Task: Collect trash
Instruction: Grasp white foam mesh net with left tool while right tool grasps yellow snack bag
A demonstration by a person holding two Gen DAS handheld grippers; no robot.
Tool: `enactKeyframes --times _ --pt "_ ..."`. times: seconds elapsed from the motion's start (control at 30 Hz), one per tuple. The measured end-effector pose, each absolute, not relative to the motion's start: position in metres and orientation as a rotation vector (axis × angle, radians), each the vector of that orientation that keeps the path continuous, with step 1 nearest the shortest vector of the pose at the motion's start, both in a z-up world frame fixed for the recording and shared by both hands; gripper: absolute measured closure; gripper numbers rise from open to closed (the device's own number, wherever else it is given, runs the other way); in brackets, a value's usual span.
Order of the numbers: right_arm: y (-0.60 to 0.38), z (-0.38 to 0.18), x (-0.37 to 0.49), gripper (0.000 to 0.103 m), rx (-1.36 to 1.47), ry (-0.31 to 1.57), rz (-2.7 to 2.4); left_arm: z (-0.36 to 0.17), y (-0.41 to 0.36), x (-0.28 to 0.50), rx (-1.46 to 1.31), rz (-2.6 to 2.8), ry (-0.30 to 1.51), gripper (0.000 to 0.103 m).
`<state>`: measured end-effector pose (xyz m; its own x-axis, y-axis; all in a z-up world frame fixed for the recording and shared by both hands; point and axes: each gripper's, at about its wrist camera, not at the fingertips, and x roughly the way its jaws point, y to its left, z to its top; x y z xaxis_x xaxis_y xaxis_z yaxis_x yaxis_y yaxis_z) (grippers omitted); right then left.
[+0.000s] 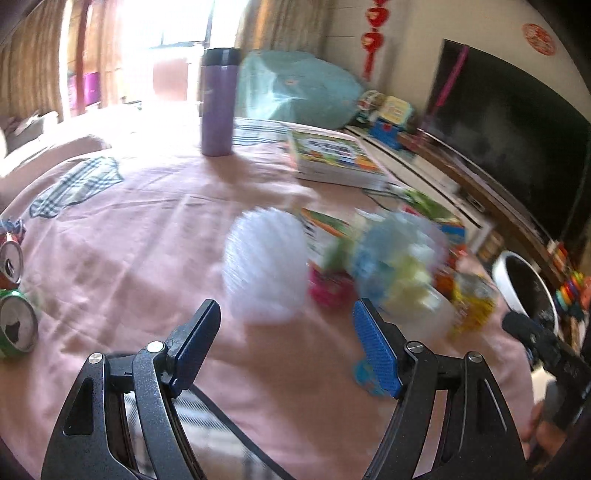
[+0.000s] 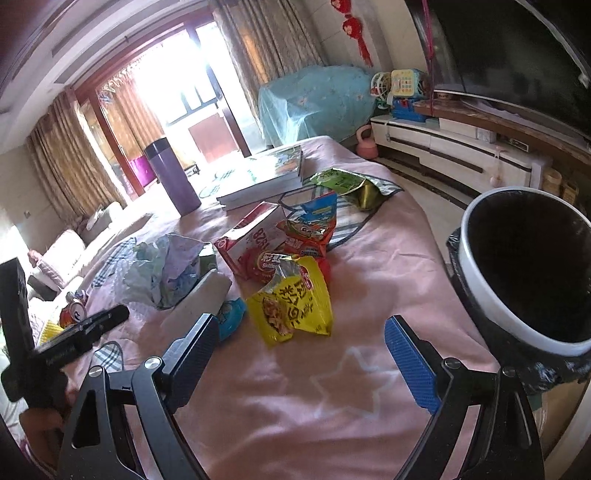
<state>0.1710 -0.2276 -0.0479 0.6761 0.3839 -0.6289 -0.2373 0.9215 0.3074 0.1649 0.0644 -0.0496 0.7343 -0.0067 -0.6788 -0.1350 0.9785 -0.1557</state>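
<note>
Cloth [image 2: 369,258]: pink, marked with a white star outline and grey-blue plaid patches.
Flask [image 2: 173,181]: purple, with a dark cap.
Yellow bag [image 2: 295,306]: yellow, printed with black characters and a food picture.
Red bag [image 2: 314,229]: red-orange with a blue top.
Green bag [image 2: 347,184]: green outside, gold inside.
Box [image 2: 251,236]: red and white, lettered in red.
Paper [image 2: 166,269]: pale blue, green and white, crumpled.
Bin [image 2: 524,266]: white rim, black liner.
Cans [image 1: 14,325]: one green, one red, both silver-topped.
Pads [image 2: 410,365]: blue, finely dotted, on black fingers.
Cover [image 2: 314,99]: teal with small pink marks.
Books [image 2: 266,173]: white-edged, with multicoloured covers.
Curtains [image 2: 59,158]: tan.
Hangings [image 1: 373,33]: red.
</note>
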Motion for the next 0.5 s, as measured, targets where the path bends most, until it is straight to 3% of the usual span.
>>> enactKeyframes --times 0.17,0.2,0.23,0.27,0.3,0.33,0.37,0.5 --pt "-0.215 -0.054 0.188 0.012 0.174 0.777 0.349 -0.063 0.080 0.190 -0.219 0.100 0.771 0.027" --pt "-0.213 -0.055 0.191 0.013 0.169 0.780 0.347 -0.066 0.081 0.193 -0.215 0.100 0.772 0.033" --pt "-0.211 -0.057 0.193 0.018 0.161 0.778 0.337 -0.068 0.081 0.196 -0.210 0.087 0.773 0.054" --pt "-0.210 -0.058 0.195 0.028 0.152 0.778 0.328 -0.069 0.080 0.197 -0.207 0.073 0.783 0.065" --pt "-0.209 -0.060 0.197 0.045 0.148 0.785 0.326 -0.069 0.079 0.197 -0.206 0.061 0.789 0.074" --pt "-0.209 -0.063 0.198 0.056 0.149 0.796 0.326 -0.068 0.078 0.194 -0.200 0.058 0.780 0.078" --pt "-0.210 -0.064 0.199 0.076 0.152 0.803 0.327 -0.067 0.077 0.191 -0.192 0.055 0.773 0.080" --pt "-0.218 -0.064 0.190 0.086 0.169 0.792 0.326 -0.055 0.073 0.172 -0.178 0.037 0.743 0.082"
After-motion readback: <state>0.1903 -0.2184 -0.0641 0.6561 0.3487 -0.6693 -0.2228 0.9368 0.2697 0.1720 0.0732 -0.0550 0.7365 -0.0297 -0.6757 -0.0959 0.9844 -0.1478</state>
